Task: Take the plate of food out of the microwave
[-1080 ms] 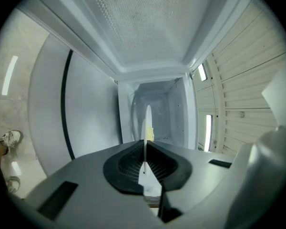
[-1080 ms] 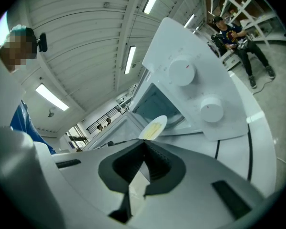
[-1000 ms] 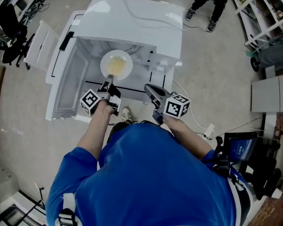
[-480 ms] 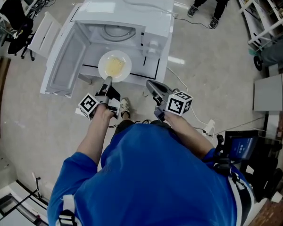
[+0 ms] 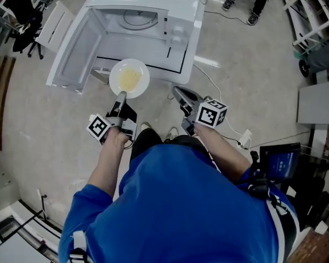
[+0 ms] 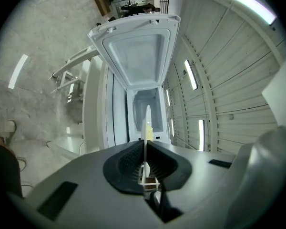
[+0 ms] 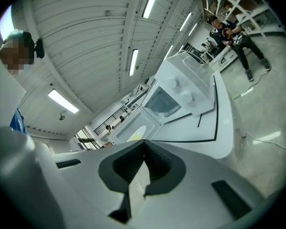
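Plate (image 5: 114,72) is clear of the microwave (image 5: 153,34), held level in the air just in front of its opening. Left gripper (image 5: 122,95) fingers are clamped on the near rim, right gripper (image 5: 176,90) fingers closed on nothing. Looks stiff, glossy and likely breakable, and a one-sided rim pinch cantilevers the load — I'd take the rim deep and hold it flat so the yellow food (image 5: 131,80) doesn't slide.
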A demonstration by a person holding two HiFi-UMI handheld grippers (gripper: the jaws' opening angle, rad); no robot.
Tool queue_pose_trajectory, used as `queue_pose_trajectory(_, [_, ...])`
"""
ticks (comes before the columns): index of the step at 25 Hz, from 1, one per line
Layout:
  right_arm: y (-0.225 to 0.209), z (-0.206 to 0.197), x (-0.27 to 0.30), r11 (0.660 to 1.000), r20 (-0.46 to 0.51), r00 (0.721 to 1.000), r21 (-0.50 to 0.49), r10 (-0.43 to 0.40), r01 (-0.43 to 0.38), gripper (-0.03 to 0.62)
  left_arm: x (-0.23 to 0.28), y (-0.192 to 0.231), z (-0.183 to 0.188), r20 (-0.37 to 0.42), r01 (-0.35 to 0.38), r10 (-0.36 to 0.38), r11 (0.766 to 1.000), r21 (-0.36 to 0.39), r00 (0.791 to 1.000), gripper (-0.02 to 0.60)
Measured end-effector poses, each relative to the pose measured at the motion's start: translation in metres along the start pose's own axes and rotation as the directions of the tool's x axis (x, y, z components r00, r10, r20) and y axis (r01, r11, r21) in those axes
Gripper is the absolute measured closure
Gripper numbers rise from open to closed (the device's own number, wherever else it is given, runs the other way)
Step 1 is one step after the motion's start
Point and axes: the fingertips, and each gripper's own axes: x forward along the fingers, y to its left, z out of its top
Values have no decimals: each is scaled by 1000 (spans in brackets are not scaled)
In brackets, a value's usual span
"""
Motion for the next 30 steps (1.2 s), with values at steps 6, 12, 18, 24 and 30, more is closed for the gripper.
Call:
queue_pose_trajectory(6, [16,-10,7,1000,-3,1000,4,-9,9,595,-22,-1,6,-32,4,-4,1000,-4,999,561])
queue_pose_trajectory(12, [38,-18,19,1000,8,999,-5,-31,31,595,-37,-5,23,-48,1,-2,1000,-21,999,561])
queue_pose_trajectory(18, [49,-21,21,999,27,999,-9,-43,43,595,-40,-8,31,-67,16,-18,1000,-25,998,561])
queue_pose_trajectory(24, [47,-20,22,999,47,998,-2,-46,46,595,-39,-13,39,-63,39,-40,999,-24,997,561])
queue_pose_trajectory(30, [47,-10,25,999,83,996,6,-32,32,595,-40,-16,45,-62,40,-41,999,-22,997,561])
